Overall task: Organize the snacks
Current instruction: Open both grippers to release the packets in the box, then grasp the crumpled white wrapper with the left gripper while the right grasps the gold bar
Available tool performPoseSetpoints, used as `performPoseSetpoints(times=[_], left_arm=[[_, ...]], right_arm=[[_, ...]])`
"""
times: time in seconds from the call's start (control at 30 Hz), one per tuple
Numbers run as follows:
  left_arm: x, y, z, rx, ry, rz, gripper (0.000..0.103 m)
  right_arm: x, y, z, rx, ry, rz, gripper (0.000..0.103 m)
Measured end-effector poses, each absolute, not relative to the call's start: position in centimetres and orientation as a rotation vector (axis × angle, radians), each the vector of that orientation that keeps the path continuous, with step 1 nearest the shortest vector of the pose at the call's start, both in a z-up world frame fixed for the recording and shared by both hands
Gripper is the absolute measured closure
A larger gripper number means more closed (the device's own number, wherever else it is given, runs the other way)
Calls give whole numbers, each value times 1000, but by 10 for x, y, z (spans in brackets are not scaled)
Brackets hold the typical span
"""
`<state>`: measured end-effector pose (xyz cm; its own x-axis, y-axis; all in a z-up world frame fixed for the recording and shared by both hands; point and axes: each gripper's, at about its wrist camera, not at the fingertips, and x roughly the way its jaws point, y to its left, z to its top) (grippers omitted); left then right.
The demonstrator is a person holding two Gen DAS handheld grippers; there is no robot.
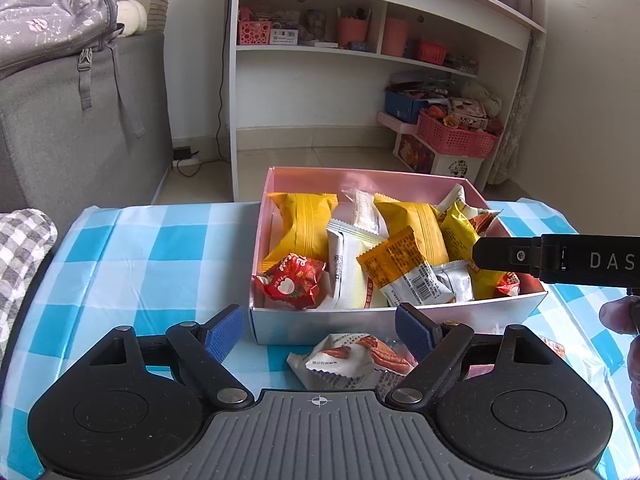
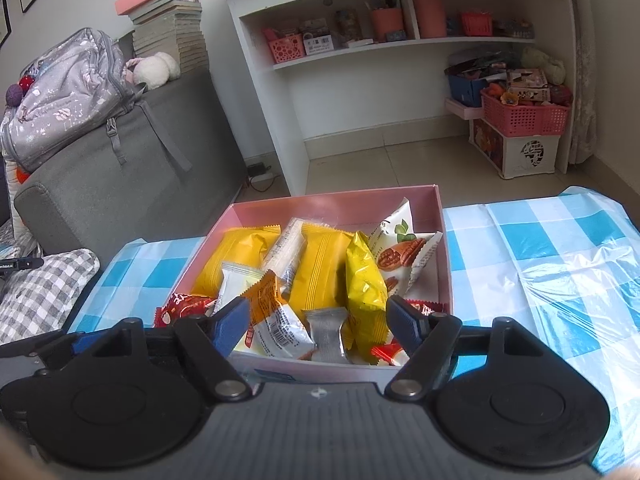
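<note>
A pink box holds several snack packets: yellow ones, a red one, a white one and an orange one. In front of the box a white nut packet lies on the checked cloth. My left gripper hangs open just above that packet, its pads clear of it. From the right, the black body of my right gripper reaches over the box. In the right wrist view my right gripper is open over the near edge of the box, above an orange packet and a small silver one.
A blue-and-white checked cloth covers the table; its plastic cover is wrinkled at the right. Behind stand a grey sofa with a backpack, a white shelf unit and a pink basket. A grey checked cushion lies at the left.
</note>
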<state>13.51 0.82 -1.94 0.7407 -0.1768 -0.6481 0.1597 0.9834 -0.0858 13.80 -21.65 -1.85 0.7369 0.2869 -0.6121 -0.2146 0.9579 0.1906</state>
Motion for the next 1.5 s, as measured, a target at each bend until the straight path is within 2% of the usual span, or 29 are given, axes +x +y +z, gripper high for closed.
performPoseSetpoints(times=[0.2, 0.5, 1.3, 1.5], left_arm=[[121, 9, -15, -3, 721, -195, 13], [102, 14, -17, 30, 728, -208, 9], [109, -19, -52, 163, 683, -241, 9], [114, -21, -58, 169, 666, -248, 14]], right_arm=[[123, -214, -16, 51, 705, 297, 18], [107, -217, -19, -41, 735, 311, 9], [83, -208, -62, -271, 836, 412, 8], [78, -199, -70, -311, 829, 461, 8]])
